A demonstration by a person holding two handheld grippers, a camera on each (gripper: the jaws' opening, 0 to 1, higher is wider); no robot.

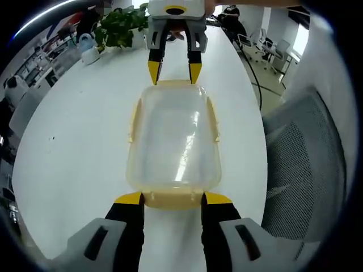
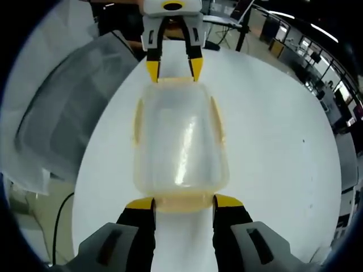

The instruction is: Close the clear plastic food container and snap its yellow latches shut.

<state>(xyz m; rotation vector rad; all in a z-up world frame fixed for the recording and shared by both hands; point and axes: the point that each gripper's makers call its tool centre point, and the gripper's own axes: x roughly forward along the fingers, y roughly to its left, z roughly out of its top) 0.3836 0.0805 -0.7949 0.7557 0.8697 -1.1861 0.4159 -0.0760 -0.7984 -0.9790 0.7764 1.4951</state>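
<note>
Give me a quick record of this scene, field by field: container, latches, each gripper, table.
container: clear plastic box, lid on, lying on the table
latches: yellow, along the sides and both ends; whether snapped shut is unclear
left gripper: open, jaws flanking the near end latch
right gripper: open, jaws flanking the opposite end latch
table: white, chair beside it

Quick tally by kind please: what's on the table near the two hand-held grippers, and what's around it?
Clear plastic container with yellow latches: 1
Hand-held grippers: 2, left hand-held gripper and right hand-held gripper, one at each end of the container
White table: 1
Mesh office chair: 1
Potted plant: 1
Total: 6
</note>
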